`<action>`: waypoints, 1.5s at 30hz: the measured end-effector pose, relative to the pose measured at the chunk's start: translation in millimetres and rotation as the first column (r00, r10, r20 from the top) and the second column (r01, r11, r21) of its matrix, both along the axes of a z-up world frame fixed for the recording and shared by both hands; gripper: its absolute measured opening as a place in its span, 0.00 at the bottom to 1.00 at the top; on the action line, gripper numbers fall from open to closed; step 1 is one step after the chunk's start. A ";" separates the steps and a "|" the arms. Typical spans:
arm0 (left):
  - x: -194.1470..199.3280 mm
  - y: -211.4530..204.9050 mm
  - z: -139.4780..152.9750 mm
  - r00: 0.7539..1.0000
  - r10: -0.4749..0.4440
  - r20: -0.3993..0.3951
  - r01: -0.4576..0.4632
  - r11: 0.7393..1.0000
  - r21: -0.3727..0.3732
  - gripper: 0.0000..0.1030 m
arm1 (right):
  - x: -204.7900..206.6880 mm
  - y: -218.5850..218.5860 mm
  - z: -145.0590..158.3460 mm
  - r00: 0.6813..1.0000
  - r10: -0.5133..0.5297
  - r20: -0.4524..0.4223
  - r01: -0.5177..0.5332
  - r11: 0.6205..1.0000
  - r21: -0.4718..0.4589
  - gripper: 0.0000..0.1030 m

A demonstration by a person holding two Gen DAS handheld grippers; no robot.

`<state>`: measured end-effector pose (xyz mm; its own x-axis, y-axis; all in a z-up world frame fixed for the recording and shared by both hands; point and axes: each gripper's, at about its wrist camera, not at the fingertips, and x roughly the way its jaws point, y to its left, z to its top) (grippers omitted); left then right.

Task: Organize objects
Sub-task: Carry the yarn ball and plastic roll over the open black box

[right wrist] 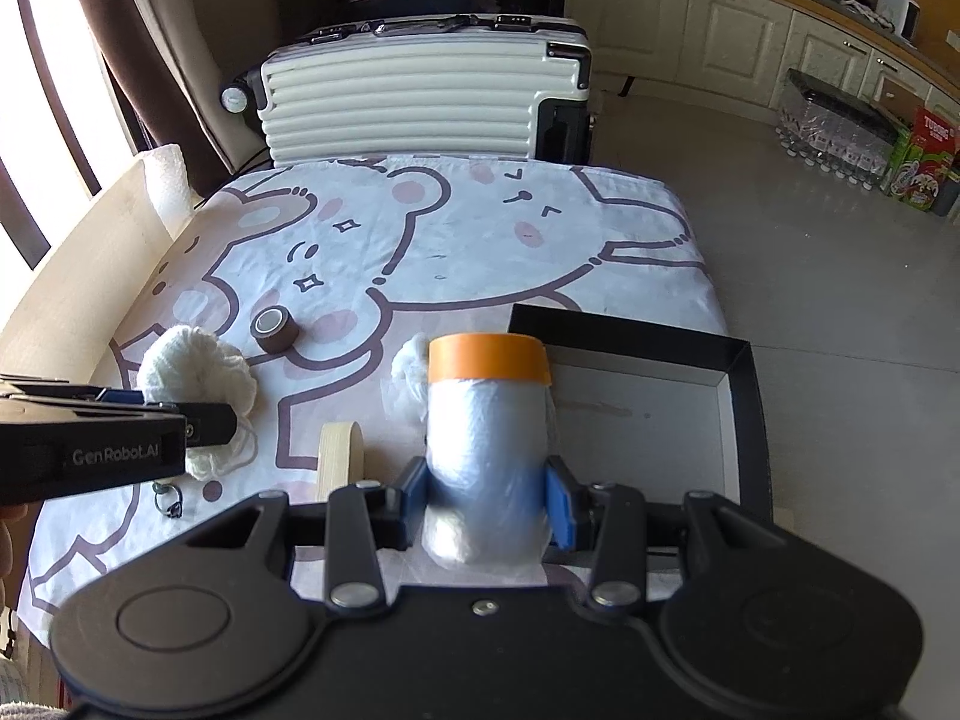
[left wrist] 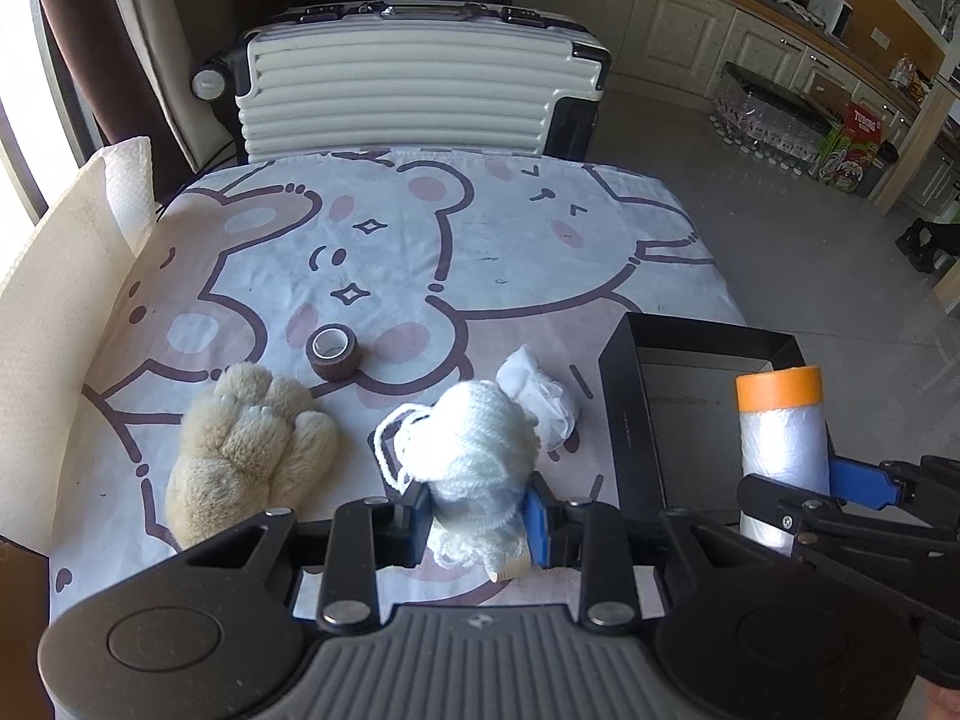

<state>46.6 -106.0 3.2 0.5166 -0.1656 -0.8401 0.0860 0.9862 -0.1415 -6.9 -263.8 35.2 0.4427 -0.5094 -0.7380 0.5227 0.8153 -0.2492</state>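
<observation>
Beige plush fur marks the far left: a stuffed toy [left wrist: 252,450] lies on the tablecloth [left wrist: 510,252], well to the left of the black box [left wrist: 624,420], which serves as landmark. Nearer the box, a brown tape roll [left wrist: 333,353] lies on its side on a printed bear's cheek. A pale tape ring [right wrist: 339,456] stands on edge near the front edge of the cloth, left of the box, with a small metal clip [right wrist: 168,501] further left still.

Next comes the left gripper [left wrist: 478,513], its blue pads pressed shut on a ball of white yarn [left wrist: 474,450], loose strands trailing on the ball's left side. The right wrist view shows this claw's black side with the lettering "GenRobot.AI". A crumpled white plastic bag [left wrist: 540,390] lies on the cloth between the yarn and the box.

The box itself sits open at the right edge of the table. Just at its near left corner, the right gripper [right wrist: 489,507] is clamped on a roll of clear plastic film [right wrist: 486,450] with an orange band on top, held upright.

Beyond the table stands a cream ribbed suitcase [left wrist: 408,96]. Far right of the box, on the floor, a red and green carton [left wrist: 852,147] reads "TUBORG", partly blurred.
</observation>
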 end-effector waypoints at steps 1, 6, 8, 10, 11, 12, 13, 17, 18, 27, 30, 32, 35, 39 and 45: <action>0.2 -2.5 0.7 1.000 -0.004 0.001 0.004 1.000 -0.002 0.32 | -2.3 -1.4 2.5 1.000 -0.002 0.002 0.002 1.000 -0.003 0.41; 1.0 -18.5 4.3 1.000 -0.026 0.006 0.026 1.000 -0.014 0.32 | -16.6 -8.7 11.1 1.000 -0.019 0.006 0.019 1.000 -0.024 0.41; 0.7 -27.9 6.1 0.999 -0.042 0.009 0.043 0.999 -0.020 0.32 | -23.7 -13.2 13.5 0.999 -0.034 0.006 0.035 0.999 -0.031 0.41; -0.3 -38.4 7.5 0.998 -0.062 0.012 0.062 0.998 -0.024 0.32 | -31.3 -18.2 16.2 0.999 -0.052 0.009 0.053 0.998 -0.036 0.41; -1.0 -43.6 8.1 0.997 -0.071 0.014 0.072 0.997 -0.024 0.32 | -35.1 -20.9 17.8 0.998 -0.062 0.012 0.062 0.997 -0.037 0.41; -1.6 -48.8 9.0 0.997 -0.080 0.016 0.080 0.996 -0.025 0.32 | -39.0 -23.6 19.6 0.997 -0.072 0.015 0.072 0.997 -0.039 0.41; -2.1 -53.2 9.5 0.996 -0.088 0.017 0.088 0.996 -0.026 0.32 | -42.8 -26.1 21.3 0.997 -0.079 0.019 0.080 0.996 -0.041 0.41; -3.7 -69.9 10.4 0.993 -0.115 0.022 0.116 0.993 -0.032 0.32 | -56.3 -35.6 26.7 0.994 -0.106 0.035 0.108 0.993 -0.050 0.41; -3.8 -73.6 10.3 0.992 -0.121 0.022 0.122 0.992 -0.034 0.32 | -59.5 -38.3 27.3 0.993 -0.114 0.035 0.115 0.992 -0.054 0.41; -0.1 -104.8 4.6 0.985 -0.172 0.018 0.172 0.984 -0.054 0.32 | -79.1 -62.2 26.7 0.987 -0.156 0.036 0.158 0.985 -0.069 0.41; 3.6 -110.9 0.1 0.983 -0.182 0.012 0.183 0.981 -0.058 0.32 | -78.8 -69.7 25.3 0.987 -0.158 0.037 0.160 0.985 -0.067 0.41; 7.1 -113.6 -3.9 0.983 -0.185 0.005 0.185 0.981 -0.060 0.32 | -77.5 -73.3 23.4 0.987 -0.156 0.032 0.157 0.985 -0.069 0.41; 12.7 -115.6 -9.1 0.984 -0.180 -0.008 0.179 0.981 -0.072 0.32 | -73.5 -77.5 19.2 0.989 -0.144 0.021 0.145 0.987 -0.071 0.41; 20.6 -119.8 -15.2 0.982 -0.188 -0.020 0.186 0.979 -0.083 0.32 | -65.1 -84.1 12.1 0.991 -0.131 0.003 0.130 0.989 -0.067 0.41; 31.2 -126.7 -23.8 0.979 -0.203 -0.035 0.198 0.975 -0.100 0.32 | -54.1 -95.0 3.0 0.992 -0.126 -0.022 0.124 0.990 -0.063 0.40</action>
<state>77.8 -232.7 -20.6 0.4268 -0.3424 -0.8370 0.2720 0.9313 -0.2422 -61.0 -358.7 38.2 0.3543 -0.6040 -0.7139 0.6122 0.7269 -0.3112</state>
